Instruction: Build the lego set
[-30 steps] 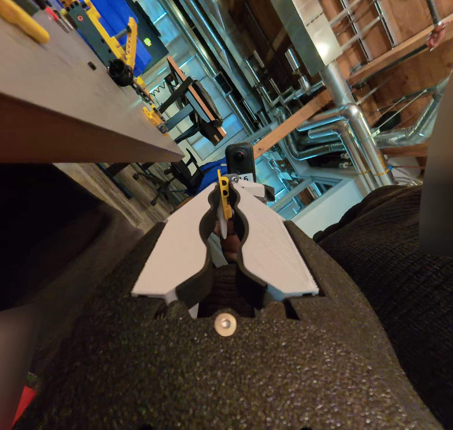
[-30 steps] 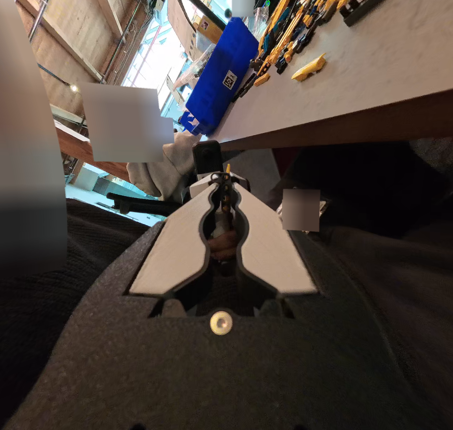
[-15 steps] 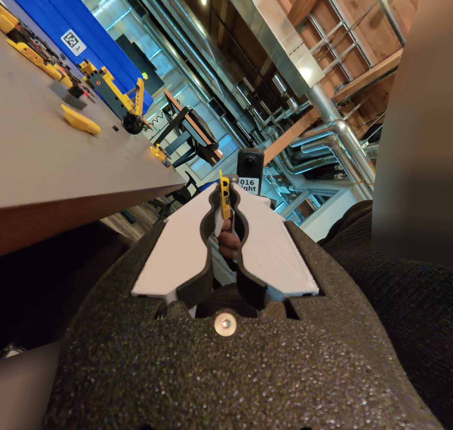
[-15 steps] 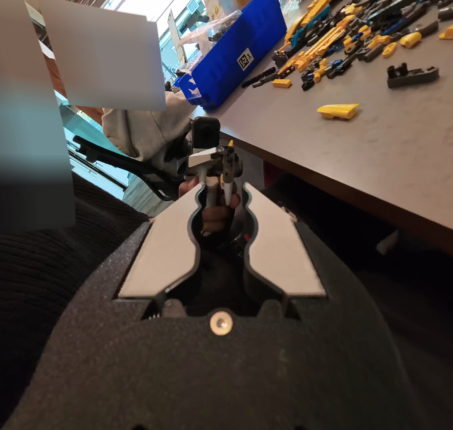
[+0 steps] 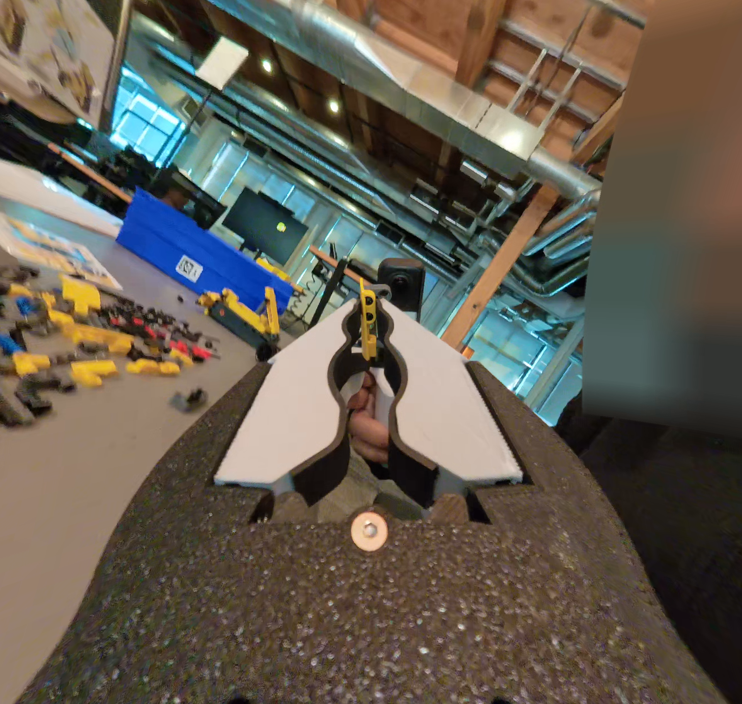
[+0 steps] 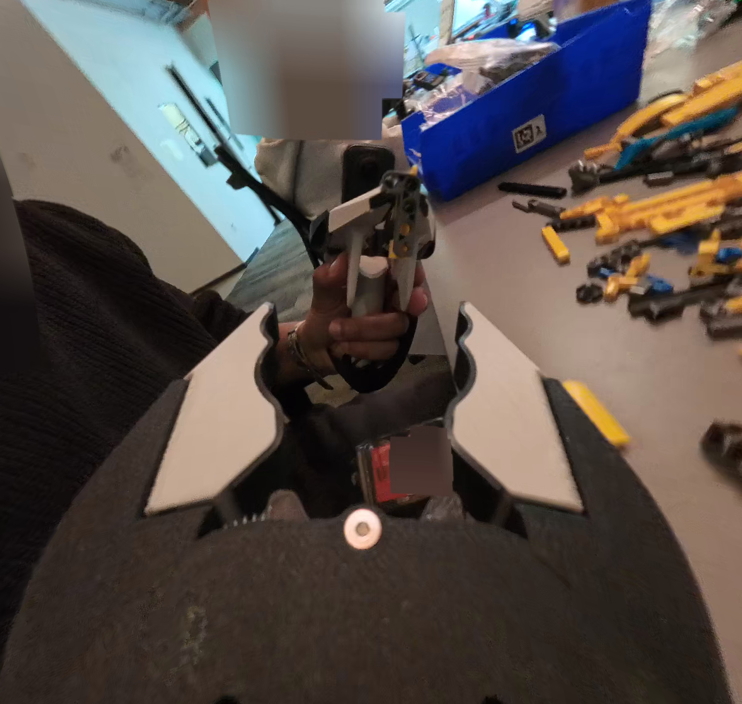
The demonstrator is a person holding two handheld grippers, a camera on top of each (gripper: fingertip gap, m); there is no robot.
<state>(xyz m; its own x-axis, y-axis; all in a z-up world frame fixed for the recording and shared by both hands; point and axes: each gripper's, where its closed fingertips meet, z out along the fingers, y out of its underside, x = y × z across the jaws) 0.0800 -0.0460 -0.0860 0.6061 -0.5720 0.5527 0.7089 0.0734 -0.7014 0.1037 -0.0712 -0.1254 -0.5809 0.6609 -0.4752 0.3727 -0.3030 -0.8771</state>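
**Left tongs**: closed on a small yellow piece. The piece is pinched edge-on at the very tips and held in the air, off the surface. A grey end is seen past the tips. In the right wrist view the same tongs are seen farther off, gripped by a hand.

**Right tongs**: wide apart, nothing between them. They are pointed at the left tongs and stand well apart from them. A yellow part lies on the surface just beside the right-hand finger.

**Surroundings:**
- A blue bin stands at the far edge.
- Loose parts, yellow, black, red and blue, are scattered before it.
- A part-built yellow frame stands near the bin.

**Handling note (a judgement):** the piece is thin and is caught only by the narrow tips. It is judged likely to twist if pushed sideways. Pressure is best kept even, and any contact made along the piece's length.
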